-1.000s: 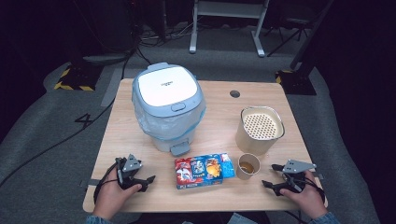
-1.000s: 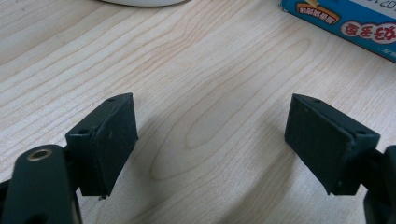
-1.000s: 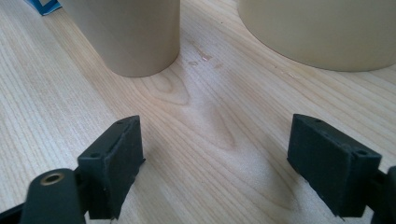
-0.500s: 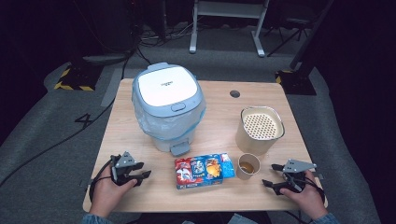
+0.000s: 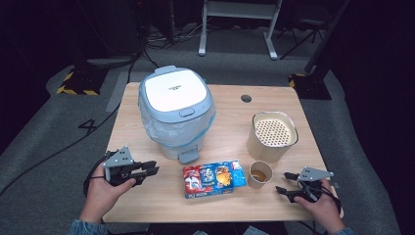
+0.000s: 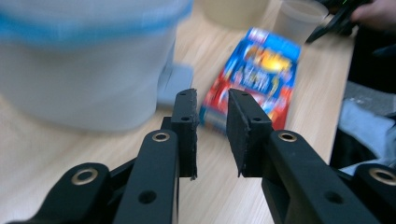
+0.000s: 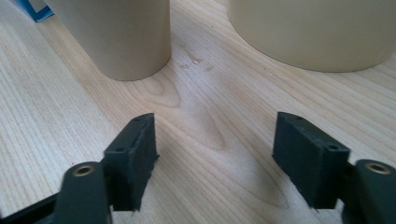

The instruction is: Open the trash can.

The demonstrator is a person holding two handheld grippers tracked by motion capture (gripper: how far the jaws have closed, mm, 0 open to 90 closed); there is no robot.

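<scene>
A white pedal bin [image 5: 176,110] with a blue rim and a plastic liner stands left of centre on the wooden table [image 5: 230,110]. In front of it lies a colourful snack box [image 5: 214,178], with a small paper cup [image 5: 259,174] of brown liquid to its right. My left gripper [image 5: 152,169] is at the front left and points right at the box. Its jaws stand a narrow gap apart and hold nothing. In the left gripper view, my left gripper [image 6: 212,105] faces the box [image 6: 261,70] beside the bin [image 6: 84,60]. My right gripper [image 5: 282,182] rests open at the front right, and in its own view my right gripper [image 7: 215,135] faces the cup [image 7: 121,32].
A beige canister [image 5: 272,136] with a perforated top stands behind the cup, and the canister [image 7: 317,28] also looms close in the right gripper view. A cable hole [image 5: 246,98] sits near the table's far edge. Dark floor with cables surrounds the table.
My left gripper has shifted slightly left and away from the front edge, its jaws now pointing right toward the box. The right gripper has stayed still.
</scene>
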